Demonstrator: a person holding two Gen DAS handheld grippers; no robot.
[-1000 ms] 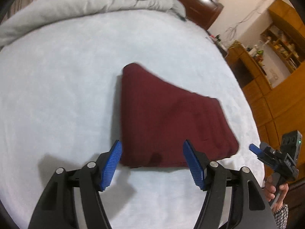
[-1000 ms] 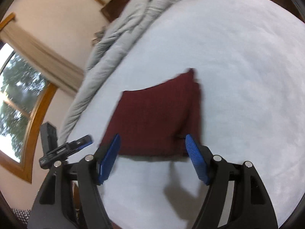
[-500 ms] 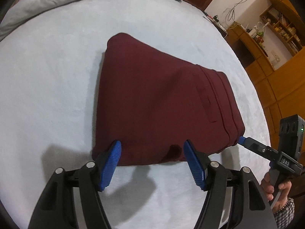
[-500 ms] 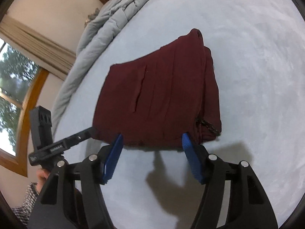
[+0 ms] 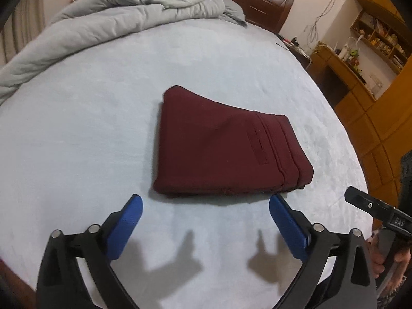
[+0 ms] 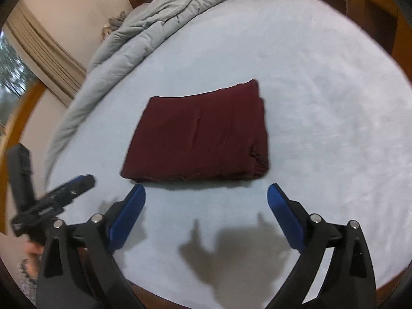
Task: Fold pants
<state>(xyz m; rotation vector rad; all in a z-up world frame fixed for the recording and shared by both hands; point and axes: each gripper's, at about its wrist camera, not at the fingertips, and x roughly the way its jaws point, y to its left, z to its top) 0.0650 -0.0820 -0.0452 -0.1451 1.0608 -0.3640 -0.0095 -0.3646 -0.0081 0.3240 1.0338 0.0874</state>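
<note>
Just beyond each wide-open tool [image 5: 206, 203], folded maroon pants [image 5: 221, 149], untouched.

The folded pants [image 5: 221, 149] are plain dark maroon. The bed sheet [image 5: 90, 134] is pale blue, without pattern. At 11 o'clock the comforter [image 5: 123, 13] is light grey. The left gripper [image 5: 206, 207] and the right gripper [image 6: 206, 194] are black with blue pads [image 5: 123, 226]. At 2 o'clock the cabinets [image 5: 381, 118] are honey-brown wood. The curtain [image 6: 43, 51] is beige.
</note>
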